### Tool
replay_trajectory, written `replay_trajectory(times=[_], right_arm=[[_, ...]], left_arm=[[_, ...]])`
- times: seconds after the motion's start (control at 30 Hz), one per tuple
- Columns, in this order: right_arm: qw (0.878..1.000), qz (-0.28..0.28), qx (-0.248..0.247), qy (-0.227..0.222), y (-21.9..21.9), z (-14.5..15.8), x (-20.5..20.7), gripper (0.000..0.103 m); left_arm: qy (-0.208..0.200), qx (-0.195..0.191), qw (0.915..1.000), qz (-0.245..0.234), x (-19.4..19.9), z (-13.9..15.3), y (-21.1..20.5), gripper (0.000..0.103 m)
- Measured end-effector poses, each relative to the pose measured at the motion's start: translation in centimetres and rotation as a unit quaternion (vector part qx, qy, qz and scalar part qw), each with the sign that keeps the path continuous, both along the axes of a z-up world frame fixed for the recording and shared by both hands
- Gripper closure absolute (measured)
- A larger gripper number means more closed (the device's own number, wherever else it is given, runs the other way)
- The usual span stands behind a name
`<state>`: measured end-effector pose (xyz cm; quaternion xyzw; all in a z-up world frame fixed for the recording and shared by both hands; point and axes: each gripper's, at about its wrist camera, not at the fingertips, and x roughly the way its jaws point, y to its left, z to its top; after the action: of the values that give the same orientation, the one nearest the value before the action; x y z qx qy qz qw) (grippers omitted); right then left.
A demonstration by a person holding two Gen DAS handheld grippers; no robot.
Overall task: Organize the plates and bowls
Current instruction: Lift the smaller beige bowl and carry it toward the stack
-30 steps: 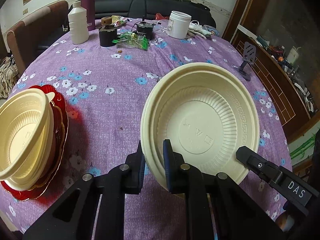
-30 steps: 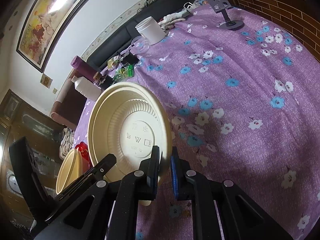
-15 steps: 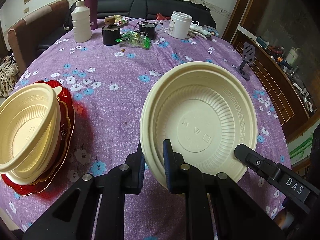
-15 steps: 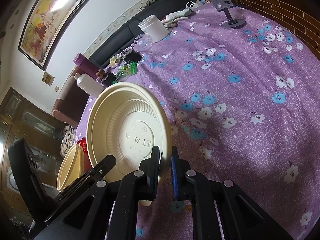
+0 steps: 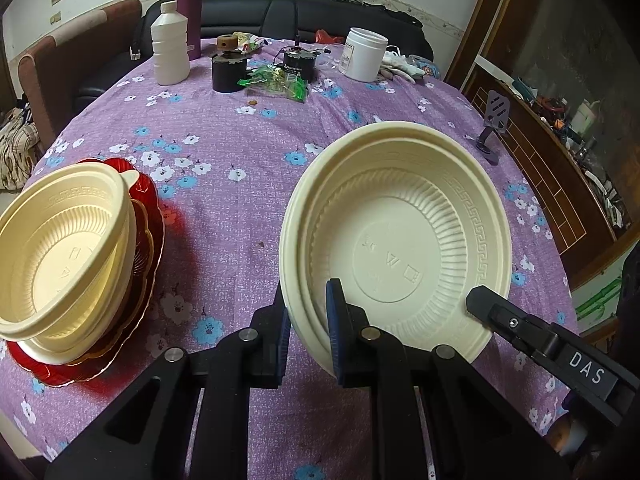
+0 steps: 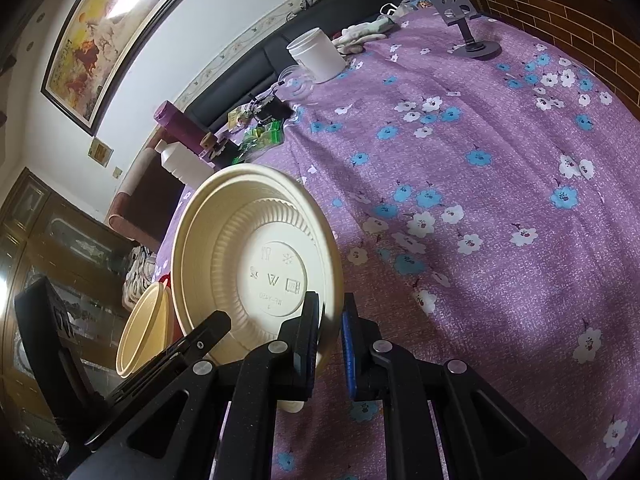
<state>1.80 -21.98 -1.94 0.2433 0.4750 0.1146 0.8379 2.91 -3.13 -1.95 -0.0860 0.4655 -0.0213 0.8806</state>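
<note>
The cream bowl is being held tilted above the purple floral tablecloth, gripped at opposite rims. Its near-left rim, at seven o'clock in the left wrist view, is being clenched by the left gripper, one finger outside the wall and one inside. In the right wrist view the same bowl is being grasped on its rim at five o'clock by the right gripper.

Compared with a second ago, the bowl is being kept in the same grip, while the stack at nine o'clock is being seen nearer and further into the frame: another cream bowl resting on a red plate.

The bowl's inside, with a Greek-key band on its rim, is being shown only by the left wrist view; its underside, with moulded symbols, is being shown only by the right wrist view, together with a framed painting at eleven o'clock. The right gripper's arm, lettered "DAS", is being seen at four o'clock in the left view.

At twelve o'clock a white bottle, a purple flask and a white jar are standing; a phone stand is standing at two o'clock.
</note>
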Motion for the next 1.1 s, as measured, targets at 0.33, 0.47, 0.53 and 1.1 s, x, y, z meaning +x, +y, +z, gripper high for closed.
replay_trajectory(times=[0.33,0.47,0.53,1.1], right_arm=[[1.0,0.003,-0.001,-0.005,0.3,0.6,-0.2,0.093],[1.0,0.007,-0.002,-0.011,0.5,1.2,-0.3,0.093],[1.0,0.009,-0.001,-0.014,0.6,1.4,-0.4,0.093],[0.998,0.046,-0.002,-0.039,3.4,3.5,0.3,0.093]], left_arm=[[-0.007,-0.003,1.0,0.001,-0.5,0.6,0.3,0.088],[-0.014,-0.005,0.9999,0.003,-0.8,1.1,0.6,0.088],[-0.017,-0.007,0.9998,0.005,-0.9,1.4,0.7,0.089],[-0.042,-0.007,0.9984,0.036,-1.9,3.4,3.2,0.088]])
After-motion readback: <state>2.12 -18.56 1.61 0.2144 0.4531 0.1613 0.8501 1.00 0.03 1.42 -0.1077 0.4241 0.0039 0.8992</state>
